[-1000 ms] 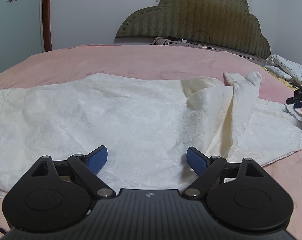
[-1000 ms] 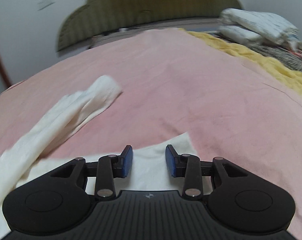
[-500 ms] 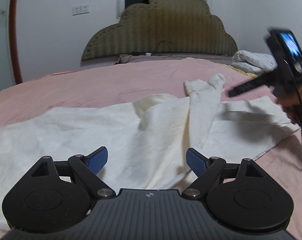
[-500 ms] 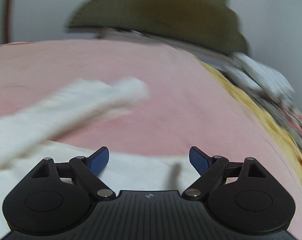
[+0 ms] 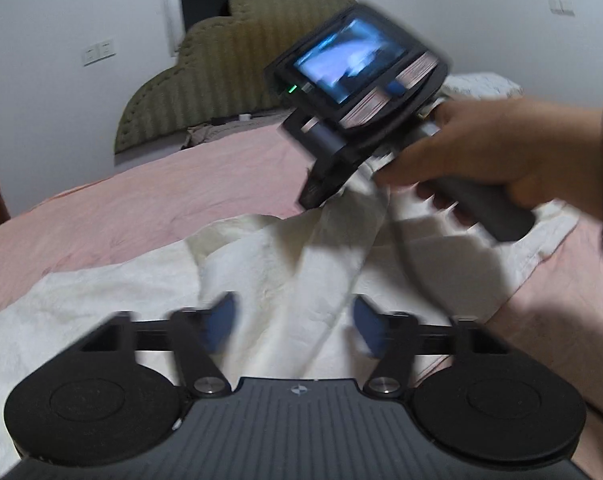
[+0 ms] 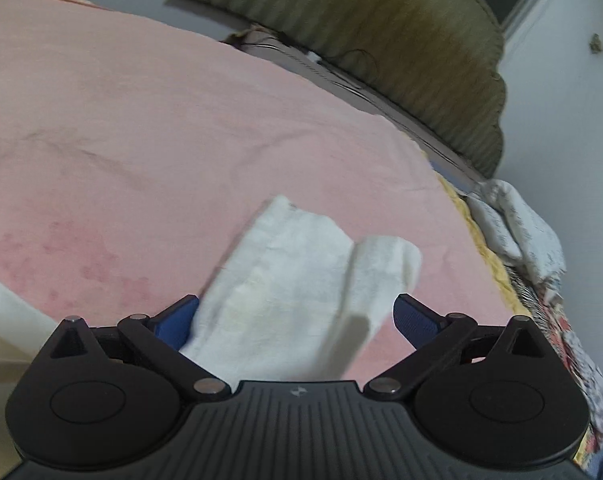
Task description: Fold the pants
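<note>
- Since half a second ago, the right claw (image 6: 295, 320) has swung in over the rumpled leg end of the pants (image 6: 301, 280), and the right hand (image 5: 497, 160) is now looming big in the left view.
- White pants are lying spread on the pink bed (image 6: 141, 140).
- Right claw is gaping wide, straddling that leg end, not pinching yet.
- Left claw (image 5: 293, 324) is hovering spread over the pants' middle, blurry.

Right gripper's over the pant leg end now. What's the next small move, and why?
Probably ease the right gripper down and close on the leg end: the jaws stand open with the cloth lying between them, ungripped, on the pink sheet.
</note>
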### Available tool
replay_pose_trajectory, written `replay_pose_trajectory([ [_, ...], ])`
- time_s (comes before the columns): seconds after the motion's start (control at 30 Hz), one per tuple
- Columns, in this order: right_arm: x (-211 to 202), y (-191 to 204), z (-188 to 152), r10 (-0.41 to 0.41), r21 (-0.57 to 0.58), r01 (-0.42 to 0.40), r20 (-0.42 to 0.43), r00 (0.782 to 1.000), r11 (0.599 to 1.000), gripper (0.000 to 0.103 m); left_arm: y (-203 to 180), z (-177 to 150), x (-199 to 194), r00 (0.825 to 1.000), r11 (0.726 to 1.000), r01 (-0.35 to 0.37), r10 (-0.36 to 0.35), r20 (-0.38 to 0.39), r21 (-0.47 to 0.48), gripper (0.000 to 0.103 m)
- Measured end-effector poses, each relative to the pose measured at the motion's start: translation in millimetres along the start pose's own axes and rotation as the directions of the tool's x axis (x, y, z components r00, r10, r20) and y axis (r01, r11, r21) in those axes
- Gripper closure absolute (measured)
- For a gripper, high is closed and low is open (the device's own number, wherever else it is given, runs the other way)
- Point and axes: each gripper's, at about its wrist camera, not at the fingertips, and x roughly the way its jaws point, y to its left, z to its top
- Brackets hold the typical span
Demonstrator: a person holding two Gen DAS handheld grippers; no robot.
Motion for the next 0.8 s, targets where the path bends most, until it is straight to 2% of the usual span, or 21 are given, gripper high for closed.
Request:
replay_pose_trajectory([
  [0.03,0,-9,-5,-0.013,-0.002,0.013,-0.005,1.0,1.0,0.0,-1,1,5,1.0,1.0,0.007,-0.007,-0.02,0.006,0.071],
  [0.1,-3,-30,-17,-0.028,-0.003,0.028,-0.001,1.0,1.0,0.0,0,1,11,0.999,1.0,0.005,-0.005,-0.042,-0.009,0.078],
  [0.2,-18,-62,-46,-0.021,0.012,0.021,0.007,1.0,1.0,0.0,0,-3,8,0.999,1.0,0.015,-0.015,-0.029,0.0,0.086],
  [0.3,-33,-91,-84,-0.004,0.044,0.004,0.001,1.0,0.999,0.0,-10,-10,-5,1.0,0.996,0.02,-0.022,0.021,0.085,0.088],
  [0.4,-39,-128,-122,-0.067,0.128,0.07,-0.026,0.997,0.989,0.0,-20,-21,-7,0.999,0.99,0.009,-0.014,0.041,0.138,0.088],
  [0.47,-41,-159,-145,-0.106,0.227,0.11,-0.034,0.994,0.968,0.0,-23,-21,0,1.0,0.99,0.005,-0.008,0.024,0.138,0.088],
  [0.53,-47,-189,-159,-0.072,0.369,0.064,0.006,0.997,0.927,0.0,-24,-19,5,1.0,0.992,-0.003,0.002,0.011,0.129,0.087],
  [0.57,-51,-203,-164,-0.025,0.45,0.002,0.045,0.999,0.893,0.0,-26,-18,5,1.0,0.992,-0.006,0.005,0.009,0.125,0.086],
  [0.6,-55,-218,-169,0.058,0.535,-0.103,0.1,0.993,0.838,0.0,-27,-17,7,1.0,0.992,-0.011,0.01,0.006,0.123,0.079],
  [0.63,-54,-232,-173,0.169,0.612,-0.23,0.157,0.973,0.757,0.0,-28,-16,8,1.0,0.992,-0.012,0.012,0.003,0.125,0.078],
  [0.67,-49,-241,-177,0.272,0.667,-0.337,0.204,0.94,0.665,0.0,-29,-16,7,1.0,0.991,-0.013,0.013,0.002,0.131,0.078],
  [0.7,-42,-249,-183,0.382,0.713,-0.449,0.269,0.884,0.538,0.0,-31,-15,7,1.0,0.99,-0.012,0.012,0.002,0.138,0.074],
  [0.73,-36,-252,-188,0.447,0.743,-0.525,0.335,0.829,0.416,0.0,-31,-15,8,1.0,0.989,-0.012,0.012,0.004,0.145,0.074],
  [0.77,-31,-253,-193,0.483,0.764,-0.567,0.388,0.785,0.308,0.0,-34,-16,6,1.0,0.988,-0.013,0.012,0.008,0.155,0.073],
  [0.8,-28,-252,-196,0.497,0.775,-0.579,0.41,0.765,0.252,0.001,-35,-16,5,1.0,0.987,-0.014,0.012,0.011,0.163,0.072],
])
